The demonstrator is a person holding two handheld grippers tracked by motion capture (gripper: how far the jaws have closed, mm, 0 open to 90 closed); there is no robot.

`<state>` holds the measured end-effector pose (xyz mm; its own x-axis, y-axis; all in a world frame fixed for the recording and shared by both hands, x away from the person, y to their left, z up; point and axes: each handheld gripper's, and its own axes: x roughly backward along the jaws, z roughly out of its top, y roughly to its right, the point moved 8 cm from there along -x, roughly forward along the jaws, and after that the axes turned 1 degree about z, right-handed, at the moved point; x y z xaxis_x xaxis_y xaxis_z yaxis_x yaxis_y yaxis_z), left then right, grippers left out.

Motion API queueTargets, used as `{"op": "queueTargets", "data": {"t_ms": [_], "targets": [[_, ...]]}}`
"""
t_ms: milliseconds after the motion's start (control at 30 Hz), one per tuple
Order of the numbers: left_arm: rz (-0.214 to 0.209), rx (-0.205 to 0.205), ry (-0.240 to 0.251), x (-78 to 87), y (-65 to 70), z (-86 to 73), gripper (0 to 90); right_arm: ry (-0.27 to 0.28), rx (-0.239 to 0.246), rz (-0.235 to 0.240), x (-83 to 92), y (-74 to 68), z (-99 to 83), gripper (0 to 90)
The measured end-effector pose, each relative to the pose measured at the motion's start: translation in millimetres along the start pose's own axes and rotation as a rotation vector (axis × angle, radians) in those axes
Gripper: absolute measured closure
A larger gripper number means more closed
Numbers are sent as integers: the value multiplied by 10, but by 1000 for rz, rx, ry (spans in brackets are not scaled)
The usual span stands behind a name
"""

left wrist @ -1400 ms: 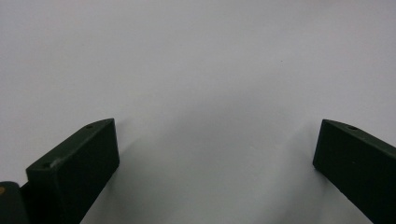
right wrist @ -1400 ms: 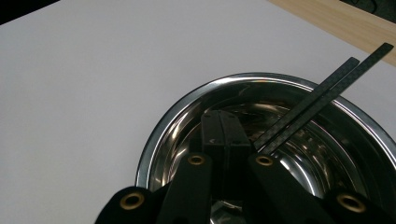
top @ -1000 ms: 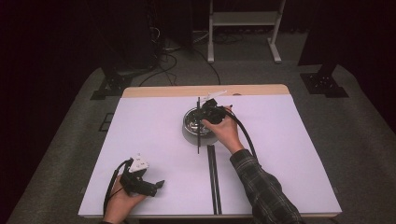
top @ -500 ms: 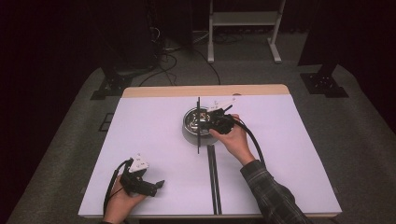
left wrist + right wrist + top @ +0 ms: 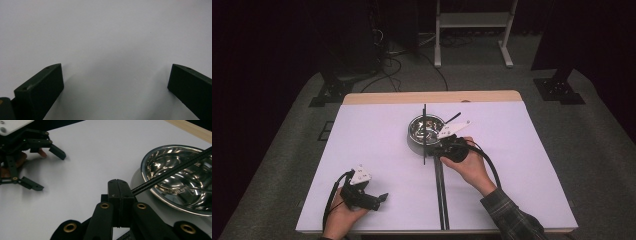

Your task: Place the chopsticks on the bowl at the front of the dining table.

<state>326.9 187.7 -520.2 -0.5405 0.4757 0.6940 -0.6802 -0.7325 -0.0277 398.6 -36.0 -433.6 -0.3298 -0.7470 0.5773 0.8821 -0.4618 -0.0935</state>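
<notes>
Right claw (image 5: 443,148) near bench (image 5: 362,130) centre, jaws pressed together, pinching thin black rod (image 5: 170,171). Rod lies across shiny round steel bowl (image 5: 418,131), which sits at 10 o'clock just beside claw. Left claw (image 5: 379,198) at bench's 7 o'clock corner, jaws spread wide, holding nothing, over bare white surface, well apart from bowl.

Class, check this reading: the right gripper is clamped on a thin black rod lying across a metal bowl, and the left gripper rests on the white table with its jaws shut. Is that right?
Not quite. The left gripper has its jaws wide apart with nothing between them, as the left gripper view shows. The rest holds: the right gripper is clamped on the thin black rod across the metal bowl, and the left rests on the white table.
</notes>
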Motion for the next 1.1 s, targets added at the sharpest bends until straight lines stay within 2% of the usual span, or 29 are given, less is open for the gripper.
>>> {"op": "queueTargets", "data": {"t_ms": [233,333,500,767,1100], "targets": [[0,0,1,-1,0,1,0,-13,22,33,30,-170,-96,894],[0,0,1,0,0,1,0,-35,48,49,-8,-260,-158,894],[0,-1,1,1,0,1,0,-75,62,66,-111,-354,-243,894],[-1,1,1,-1,1,1,0,-122,68,51,-233,-296,-342,892],[0,-2,-1,0,-2,0,0,-116,59,29,-264,-222,-340,893]]}}
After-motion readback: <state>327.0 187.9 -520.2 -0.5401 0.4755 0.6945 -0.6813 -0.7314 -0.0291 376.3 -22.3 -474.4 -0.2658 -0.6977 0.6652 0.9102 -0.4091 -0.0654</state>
